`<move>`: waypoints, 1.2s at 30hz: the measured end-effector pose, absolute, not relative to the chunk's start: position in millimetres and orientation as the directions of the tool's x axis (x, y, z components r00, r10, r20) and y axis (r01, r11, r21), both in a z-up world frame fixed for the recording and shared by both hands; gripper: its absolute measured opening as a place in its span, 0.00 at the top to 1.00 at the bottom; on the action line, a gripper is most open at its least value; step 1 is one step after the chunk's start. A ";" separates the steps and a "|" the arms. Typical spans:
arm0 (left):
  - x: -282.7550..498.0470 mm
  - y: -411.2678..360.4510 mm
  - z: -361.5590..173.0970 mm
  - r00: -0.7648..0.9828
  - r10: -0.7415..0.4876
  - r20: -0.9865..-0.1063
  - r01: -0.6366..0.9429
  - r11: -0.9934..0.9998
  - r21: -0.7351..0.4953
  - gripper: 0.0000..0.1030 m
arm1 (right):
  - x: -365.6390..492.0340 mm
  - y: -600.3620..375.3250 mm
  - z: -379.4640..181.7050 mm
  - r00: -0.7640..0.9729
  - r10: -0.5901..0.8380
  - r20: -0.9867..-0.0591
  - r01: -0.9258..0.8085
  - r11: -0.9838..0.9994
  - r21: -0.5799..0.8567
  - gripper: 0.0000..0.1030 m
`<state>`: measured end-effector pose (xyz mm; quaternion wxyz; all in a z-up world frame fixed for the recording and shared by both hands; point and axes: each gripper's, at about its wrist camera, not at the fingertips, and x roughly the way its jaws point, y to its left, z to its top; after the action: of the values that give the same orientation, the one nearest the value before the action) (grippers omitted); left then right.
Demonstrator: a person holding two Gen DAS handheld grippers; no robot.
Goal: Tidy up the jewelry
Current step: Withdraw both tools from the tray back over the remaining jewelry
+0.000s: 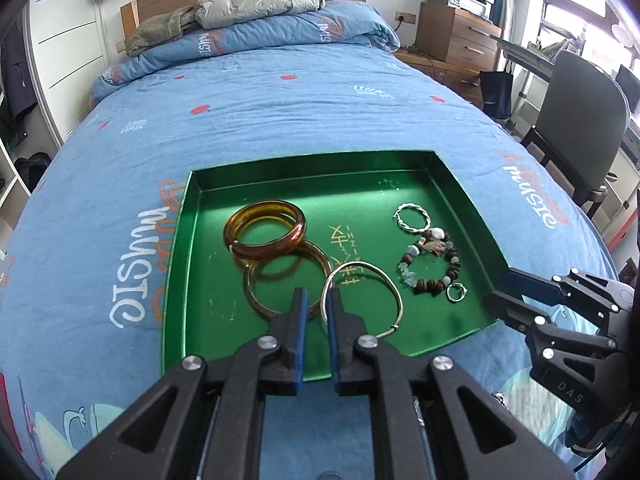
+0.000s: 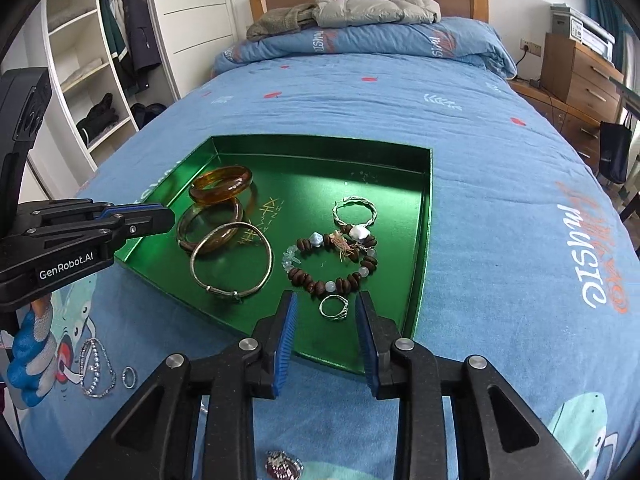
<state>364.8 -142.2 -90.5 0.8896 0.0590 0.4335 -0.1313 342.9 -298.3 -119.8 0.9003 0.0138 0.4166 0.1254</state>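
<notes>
A bedroom here, and the bed (image 1: pixel 280 112) with its blue printed cover carries everything. A green tray (image 1: pixel 188 240) lies flat on the cover, and most of the jewelry sits inside it.

On the tray's left side, an amber bangle (image 1: pixel 265 229) leans across a thinner brown bangle (image 1: pixel 288 280), and a silver bangle (image 1: pixel 362 300) overlaps that one's near edge. On the right side, a twisted silver bracelet (image 1: pixel 412 218) lies farthest back, a beaded bracelet (image 1: pixel 432 264) of brown and pale beads touches it just in front, and a small silver ring (image 2: pixel 334 307) sits nearest the front rim.

The left gripper (image 1: pixel 316 300) hovers over the silver bangle with a narrow gap between its blue pads; the bangle's left arc shows in that gap, lying on the tray floor, and the pads do not press it. The right gripper (image 2: pixel 326 304) stands a little wider, its fingers framing the small ring without touching it, nothing held.

Off the tray, on the cover at the near left in the right wrist view, a beaded chain (image 2: pixel 96 368) and a second small ring (image 2: pixel 129 377) lie side by side, and a dark red brooch-like piece (image 2: pixel 284 468) shows at the bottom edge. A grey padded jacket (image 1: pixel 256 2) rests on the folded quilt at the headboard.
</notes>
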 end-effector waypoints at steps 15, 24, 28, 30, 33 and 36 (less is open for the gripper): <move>262.7 -87.9 -14.7 0.688 -0.173 -0.705 0.223 0.974 -0.022 0.62 | 231.9 -316.2 -42.4 0.731 0.209 -0.650 -0.163 0.978 0.131 0.66; 196.4 -70.6 17.5 0.763 -0.170 -0.624 0.218 0.976 0.001 0.62 | 161.7 -328.1 -11.5 0.780 0.190 -0.596 -0.136 0.982 0.135 0.64; 174.2 -64.6 26.4 0.770 -0.166 -0.617 0.222 0.975 0.015 0.62 | 136.0 -330.6 -0.3 0.799 0.183 -0.573 -0.130 0.983 0.134 0.63; 161.5 -61.3 30.5 0.778 -0.163 -0.607 0.222 0.975 0.024 0.62 | 124.1 -331.2 4.6 0.806 0.181 -0.564 -0.129 0.983 0.131 0.63; 145.1 -52.1 34.4 0.793 -0.156 -0.589 0.218 0.975 0.035 0.62 | 109.1 -329.9 10.5 0.814 0.175 -0.553 -0.130 0.984 0.120 0.63; 131.4 -40.7 37.2 0.804 -0.149 -0.575 0.209 0.977 0.038 0.62 | 96.6 -327.6 14.7 0.821 0.174 -0.544 -0.132 0.985 0.115 0.63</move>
<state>131.4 -40.7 37.2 0.9485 0.0499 0.2983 -0.0944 96.6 -327.6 14.7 0.9535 0.0361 0.2884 0.0803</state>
